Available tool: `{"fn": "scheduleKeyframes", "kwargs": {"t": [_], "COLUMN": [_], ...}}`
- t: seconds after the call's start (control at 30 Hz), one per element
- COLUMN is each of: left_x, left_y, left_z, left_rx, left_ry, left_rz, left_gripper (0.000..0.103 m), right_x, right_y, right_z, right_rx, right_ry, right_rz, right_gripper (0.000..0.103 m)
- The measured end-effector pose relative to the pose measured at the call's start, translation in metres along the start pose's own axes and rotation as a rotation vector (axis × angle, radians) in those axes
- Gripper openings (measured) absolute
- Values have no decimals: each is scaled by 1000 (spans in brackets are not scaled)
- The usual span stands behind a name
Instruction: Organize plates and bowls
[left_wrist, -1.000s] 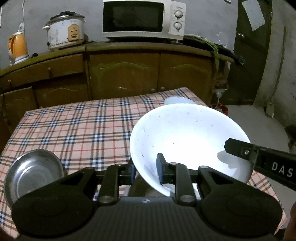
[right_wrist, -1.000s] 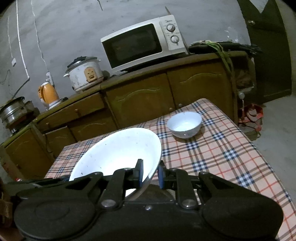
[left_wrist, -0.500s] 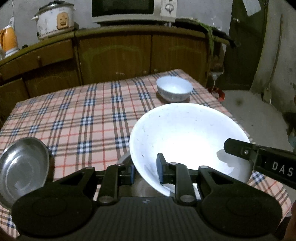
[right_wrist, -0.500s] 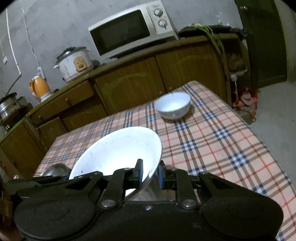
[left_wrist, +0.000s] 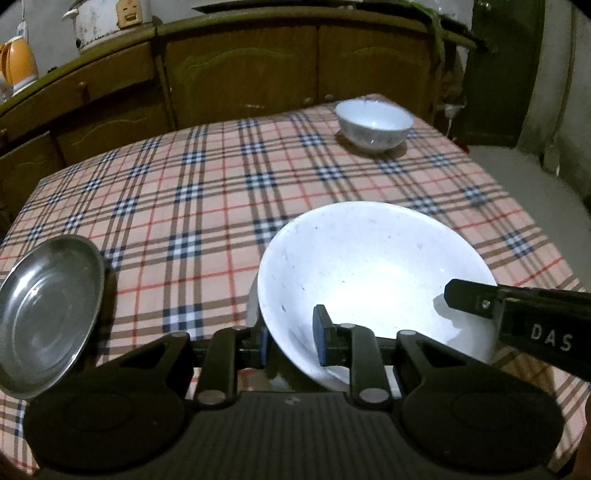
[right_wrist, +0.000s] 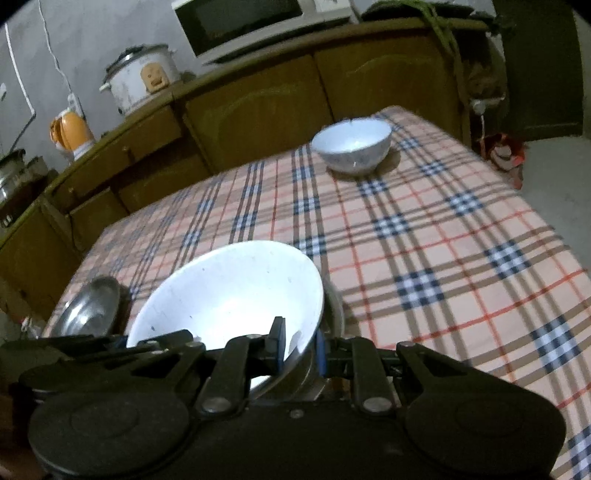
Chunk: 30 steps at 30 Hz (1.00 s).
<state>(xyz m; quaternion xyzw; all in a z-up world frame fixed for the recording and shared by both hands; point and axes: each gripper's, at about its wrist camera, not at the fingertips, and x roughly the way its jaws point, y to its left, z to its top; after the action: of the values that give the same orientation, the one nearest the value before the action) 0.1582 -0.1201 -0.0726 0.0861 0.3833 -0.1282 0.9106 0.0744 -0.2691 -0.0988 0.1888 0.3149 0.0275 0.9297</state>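
Note:
A large white bowl (left_wrist: 373, 273) hangs low over the plaid table (left_wrist: 207, 184), tilted, with both grippers on its rim. My left gripper (left_wrist: 291, 343) is shut on the near rim, one finger inside and one outside. My right gripper (right_wrist: 301, 349) is shut on the bowl's (right_wrist: 229, 295) right rim; its finger (left_wrist: 476, 299) shows in the left wrist view. A grey metal rim (right_wrist: 332, 314) peeks out beneath the bowl. A small white bowl (left_wrist: 373, 125) stands at the table's far right. A steel plate (left_wrist: 48, 310) lies at the near left.
Brown wooden cabinets (left_wrist: 240, 74) run behind the table, with a rice cooker (right_wrist: 142, 77), an orange kettle (right_wrist: 72, 134) and a microwave (right_wrist: 251, 22) on top. A dark door (left_wrist: 498, 74) and bare floor (left_wrist: 554, 192) lie to the right.
Both grippers have sunk toward the table with the large white bowl held between them, and both views tilt further down. The grips on the rim look unchanged.

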Motion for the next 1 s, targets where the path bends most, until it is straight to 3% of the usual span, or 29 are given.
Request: {"fn": "scheduleKeyframes", "kwargs": {"t": [0.23,0.5,1.0], "left_x": [-1,-8,6], "left_y": [-3,-10,-1], "left_z": [-2,-13,-22], "left_rx": [58,67,-22], "left_ry": [-30,-27,1], "left_rz": [13,-28,-127], "left_gripper": [25,29,36], "right_x": [6,-10,-8], "right_y": [0,-1,3], "right_z": [-5,-8,-7], "right_rx": [-17,-53,-124], "right_ry": [0,-14,-12], "right_rz": [-13,-33,-75], "right_gripper": [22,22,22]}}
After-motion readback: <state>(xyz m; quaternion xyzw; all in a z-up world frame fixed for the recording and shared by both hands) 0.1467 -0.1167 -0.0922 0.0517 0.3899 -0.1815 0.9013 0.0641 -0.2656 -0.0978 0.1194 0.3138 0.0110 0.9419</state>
